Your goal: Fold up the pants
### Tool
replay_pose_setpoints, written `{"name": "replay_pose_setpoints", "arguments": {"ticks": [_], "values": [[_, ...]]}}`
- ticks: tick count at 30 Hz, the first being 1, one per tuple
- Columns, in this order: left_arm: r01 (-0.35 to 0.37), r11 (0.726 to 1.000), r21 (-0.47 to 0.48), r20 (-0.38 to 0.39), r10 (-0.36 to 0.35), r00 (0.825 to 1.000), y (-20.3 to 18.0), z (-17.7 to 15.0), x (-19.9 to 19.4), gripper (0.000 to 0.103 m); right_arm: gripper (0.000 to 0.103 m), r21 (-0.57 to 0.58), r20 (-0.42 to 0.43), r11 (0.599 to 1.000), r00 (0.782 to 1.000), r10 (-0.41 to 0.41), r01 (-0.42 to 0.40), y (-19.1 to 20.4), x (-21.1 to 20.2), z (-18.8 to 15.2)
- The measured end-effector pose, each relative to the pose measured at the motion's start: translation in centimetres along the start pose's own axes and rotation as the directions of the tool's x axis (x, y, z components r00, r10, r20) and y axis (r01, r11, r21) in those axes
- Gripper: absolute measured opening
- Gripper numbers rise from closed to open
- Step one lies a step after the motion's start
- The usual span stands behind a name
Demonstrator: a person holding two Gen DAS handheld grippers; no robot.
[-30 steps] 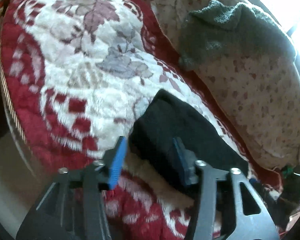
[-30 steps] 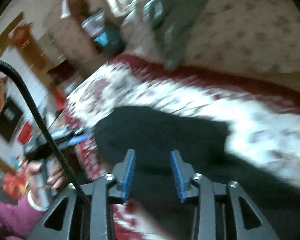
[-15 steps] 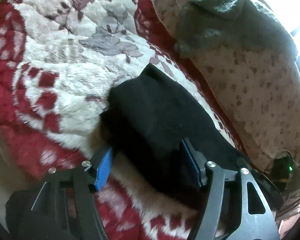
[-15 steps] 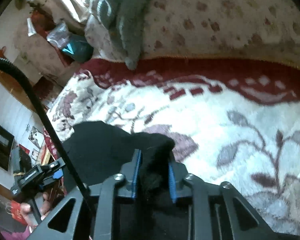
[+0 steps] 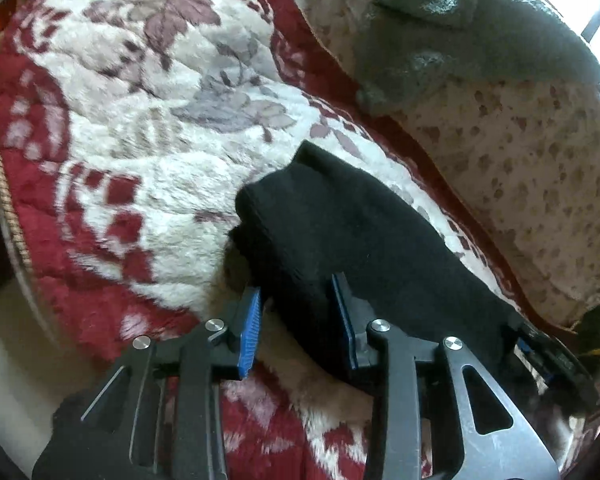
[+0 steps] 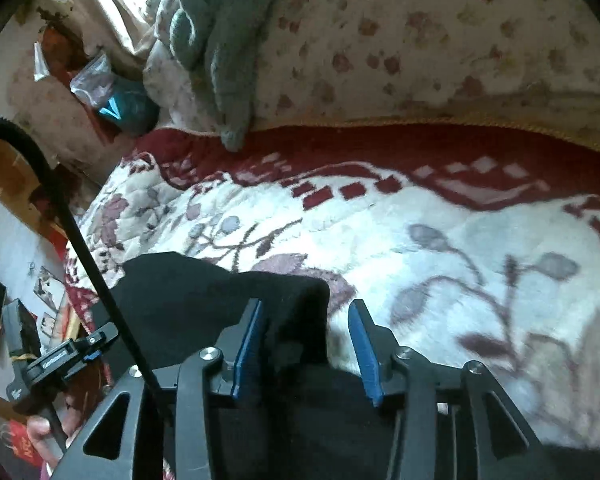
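The black pants [image 5: 340, 236] lie folded in a thick bundle on the red and white floral blanket [image 5: 140, 128]. My left gripper [image 5: 296, 324] has its blue-padded jaws closed in on the near edge of the bundle, fabric between them. In the right wrist view the pants [image 6: 204, 300] lie low and left. My right gripper [image 6: 306, 344] is open, its jaws apart around a raised fold of the black cloth, not pinching it. The left gripper also shows in the right wrist view [image 6: 60, 356], at the far left.
A grey knitted garment [image 5: 460, 32] hangs over the floral-covered sofa back [image 5: 540, 152]. It also shows in the right wrist view [image 6: 224, 40]. A black cable [image 6: 72, 224] crosses the left side. Bags and clutter [image 6: 116, 96] lie beyond the blanket's far end.
My right gripper was shut on the pants fold half a second ago and has opened. My left gripper's jaws have narrowed onto the bundle's near edge.
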State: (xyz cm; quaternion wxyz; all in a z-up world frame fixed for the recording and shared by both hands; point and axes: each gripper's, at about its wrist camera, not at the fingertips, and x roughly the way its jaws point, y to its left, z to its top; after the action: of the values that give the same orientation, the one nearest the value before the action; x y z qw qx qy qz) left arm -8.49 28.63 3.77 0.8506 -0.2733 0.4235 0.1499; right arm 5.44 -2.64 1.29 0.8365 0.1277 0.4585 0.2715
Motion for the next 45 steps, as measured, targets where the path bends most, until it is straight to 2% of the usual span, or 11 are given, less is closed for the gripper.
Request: {"name": "replay_pose_setpoints", "arguments": {"ticks": [5, 8, 14, 18, 24, 27, 34, 40, 45], "values": [[-0.039, 0.994, 0.1, 0.053, 0.034, 0.998, -2.3, -0.8, -2.5, 0.031, 0.042, -0.015, 0.061, 1.0, 0.998, 0.0, 0.001, -0.1, -4.2, -1.9], [-0.043, 0.987, 0.153, 0.069, 0.032, 0.997, -4.1, -1.4, -3.1, 0.031, 0.045, -0.035, 0.083, 0.999, 0.996, -0.034, 0.037, 0.2, -6.1, -3.3], [-0.018, 0.968, 0.251, 0.068, 0.001, 0.998, -8.4, -3.5, -3.7, 0.031, 0.046, -0.025, 0.124, 0.999, 0.991, -0.045, 0.049, 0.1, -8.7, -5.6], [-0.007, 0.945, 0.326, 0.076, -0.019, 0.997, -11.3, -5.1, -4.0, 0.031, 0.046, -0.015, 0.135, 0.997, 0.988, -0.071, 0.073, -0.3, -10.1, -6.7], [0.04, 0.919, 0.392, 0.04, -0.06, 0.997, -14.5, -7.0, -4.1, 0.031, 0.046, 0.006, 0.164, 0.993, 0.98, -0.116, 0.116, -1.5, -12.6, -8.2], [0.073, 0.906, 0.416, 0.009, -0.085, 0.996, -16.1, -8.0, -4.1, 0.04, 0.053, 0.02, 0.174, 0.991, 0.976, -0.13, 0.129, -2.2, -13.9, -8.9], [0.103, 0.871, 0.481, -0.032, -0.101, 0.994, -19.3, -10.0, -4.1, 0.041, 0.053, 0.061, 0.2, 0.987, 0.967, -0.158, 0.149, -4.3, -16.3, -10.5], [0.085, 0.839, 0.537, -0.009, -0.095, 0.995, -21.8, -12.0, -4.8, 0.041, 0.053, 0.101, 0.222, 0.985, 0.961, -0.162, 0.142, -6.2, -17.9, -11.8], [0.048, 0.802, 0.596, 0.035, -0.086, 0.996, -23.8, -14.1, -5.7, 0.041, 0.053, 0.093, 0.251, 0.983, 0.952, -0.175, 0.157, -6.7, -19.0, -12.7]]}}
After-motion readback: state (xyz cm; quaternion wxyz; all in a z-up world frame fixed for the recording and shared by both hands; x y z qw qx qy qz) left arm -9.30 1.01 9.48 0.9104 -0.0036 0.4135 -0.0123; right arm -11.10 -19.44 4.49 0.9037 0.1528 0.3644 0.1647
